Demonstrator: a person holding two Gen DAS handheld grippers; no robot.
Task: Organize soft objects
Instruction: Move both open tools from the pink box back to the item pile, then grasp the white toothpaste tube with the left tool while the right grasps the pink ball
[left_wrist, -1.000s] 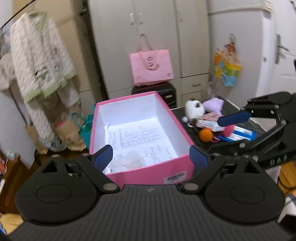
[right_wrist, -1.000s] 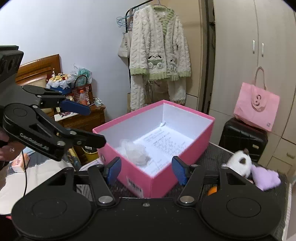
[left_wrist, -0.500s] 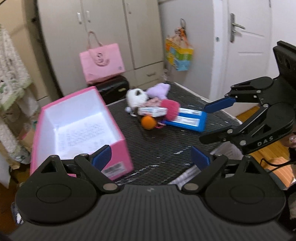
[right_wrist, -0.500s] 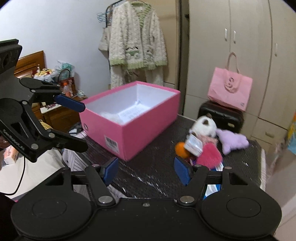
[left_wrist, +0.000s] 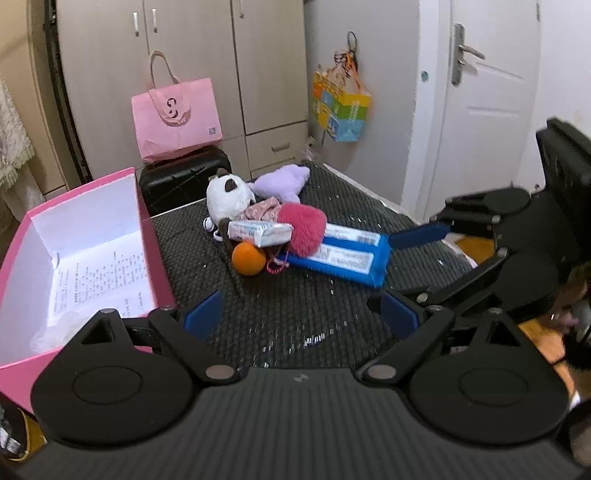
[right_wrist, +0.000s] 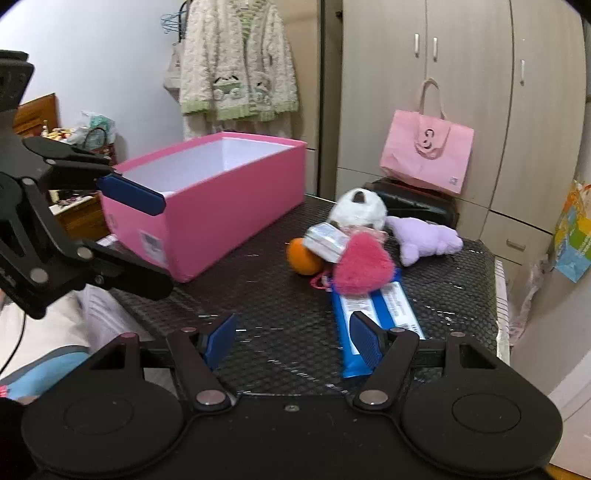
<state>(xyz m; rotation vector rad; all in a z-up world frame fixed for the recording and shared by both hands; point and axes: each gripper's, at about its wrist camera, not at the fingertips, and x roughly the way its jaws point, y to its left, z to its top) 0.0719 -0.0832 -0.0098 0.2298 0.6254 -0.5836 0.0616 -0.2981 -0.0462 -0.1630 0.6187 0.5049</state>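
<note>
Attention is swinging off the pink box (left_wrist: 79, 254) and onto the pile of soft things at mid tabletop (left_wrist: 295, 314); a second ago both views were filled by the box interior. That suggests a fresh pick is starting. Left to right in the left wrist view: box at the left edge, white plush (left_wrist: 225, 195), orange ball (left_wrist: 248, 258), pink pompom (left_wrist: 304, 234), purple plush (left_wrist: 279, 182) behind, blue packet (left_wrist: 347, 258). The packet's long axis is running from the pile out toward the right hand-held gripper (right_wrist: 293, 341). Left hand-held gripper (left_wrist: 301, 314) is hanging wide open, empty; the right one is also empty, jaws apart.
</note>
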